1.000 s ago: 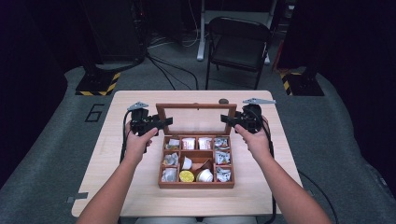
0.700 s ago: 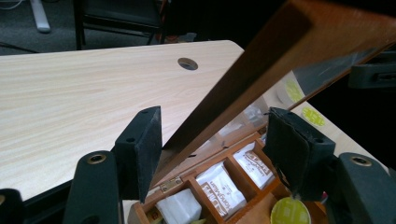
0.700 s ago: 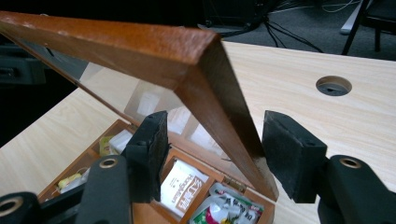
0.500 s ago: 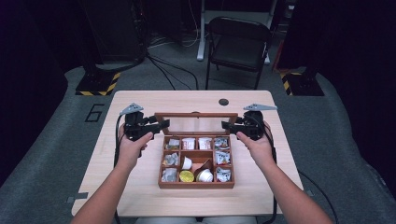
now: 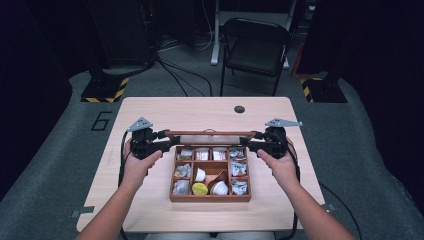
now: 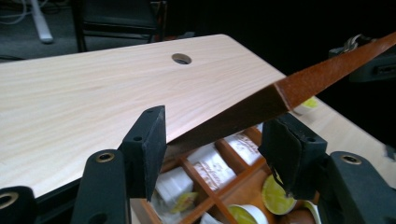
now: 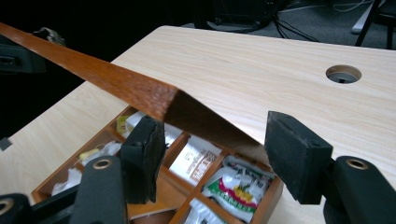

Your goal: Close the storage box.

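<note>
Wooden table (image 5: 150, 110) carries the compartment box (image 5: 210, 196). Left gripper (image 5: 167, 143) and right gripper (image 5: 247, 145) each clamp one end of the hinged lid (image 5: 210, 133), half lowered above the box. Next: lower both ends evenly.
</note>
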Tool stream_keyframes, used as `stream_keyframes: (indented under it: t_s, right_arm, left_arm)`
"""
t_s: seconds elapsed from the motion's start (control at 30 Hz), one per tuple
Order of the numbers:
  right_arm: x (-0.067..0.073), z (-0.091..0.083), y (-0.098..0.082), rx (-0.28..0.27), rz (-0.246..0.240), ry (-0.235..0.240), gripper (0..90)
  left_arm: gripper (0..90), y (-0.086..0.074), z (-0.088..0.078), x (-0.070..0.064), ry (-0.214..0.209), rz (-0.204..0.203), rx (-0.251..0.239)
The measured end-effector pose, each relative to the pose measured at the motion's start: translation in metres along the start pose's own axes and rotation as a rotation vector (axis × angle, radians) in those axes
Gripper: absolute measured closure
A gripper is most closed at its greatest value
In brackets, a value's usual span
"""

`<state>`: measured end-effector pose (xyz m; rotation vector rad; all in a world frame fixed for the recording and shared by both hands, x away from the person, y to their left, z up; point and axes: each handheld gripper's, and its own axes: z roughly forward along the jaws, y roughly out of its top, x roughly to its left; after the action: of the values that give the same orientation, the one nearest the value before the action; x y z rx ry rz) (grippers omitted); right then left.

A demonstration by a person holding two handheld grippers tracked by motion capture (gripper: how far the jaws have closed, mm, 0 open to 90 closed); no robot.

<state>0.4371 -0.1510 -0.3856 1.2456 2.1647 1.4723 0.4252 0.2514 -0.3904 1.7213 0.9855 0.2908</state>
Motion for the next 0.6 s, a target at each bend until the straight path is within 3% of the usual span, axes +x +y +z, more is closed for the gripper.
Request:
stream_keyframes:
  t_s: [0.3, 0.5, 0.6]
  right_arm:
    - [0.017, -0.026, -0.028, -0.002, -0.037, 0.021, 41.8]
    - [0.030, -0.033, -0.049, 0.024, -0.102, 0.003, 44.2]
    - [0.034, -0.035, -0.065, 0.027, -0.102, -0.004, 44.5]
  left_arm:
    - [40.9, -0.026, -0.018, -0.019, -0.015, 0.097, 0.030]
    - [40.8, -0.049, -0.026, -0.028, -0.018, 0.090, 0.057]
    - [40.8, -0.061, -0.029, -0.033, -0.006, 0.098, 0.079]
